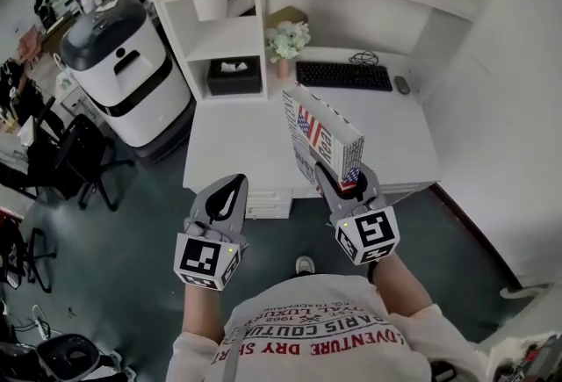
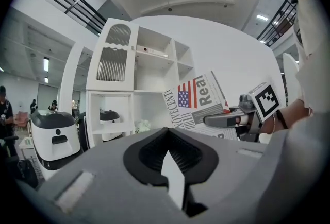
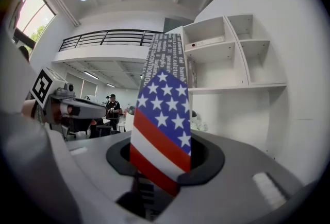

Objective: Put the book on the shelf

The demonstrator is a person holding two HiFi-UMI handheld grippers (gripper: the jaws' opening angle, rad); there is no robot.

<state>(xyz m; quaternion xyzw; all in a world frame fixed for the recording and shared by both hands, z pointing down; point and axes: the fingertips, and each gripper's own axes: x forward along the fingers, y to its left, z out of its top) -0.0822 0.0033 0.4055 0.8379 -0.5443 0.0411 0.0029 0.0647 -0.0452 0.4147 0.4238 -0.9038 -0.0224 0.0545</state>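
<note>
The book (image 1: 320, 136), with a US flag and newsprint on its cover, stands upright in the air over the front of the white desk (image 1: 237, 143). My right gripper (image 1: 347, 183) is shut on its lower corner. In the right gripper view the flag-printed spine (image 3: 162, 120) rises from between the jaws. My left gripper (image 1: 230, 189) hangs to the left, before the desk's front edge, shut with nothing in it. From the left gripper view the book (image 2: 198, 102) and right gripper (image 2: 211, 121) show at right. The white shelf unit (image 1: 224, 29) stands at the desk's back left.
A black keyboard (image 1: 343, 75), a mouse (image 1: 402, 84) and a vase of pale flowers (image 1: 286, 41) sit on the desk. A black tissue box (image 1: 234, 73) fills the lowest shelf cubby. A white-and-black machine (image 1: 123, 73) and office chairs (image 1: 75, 161) stand at left.
</note>
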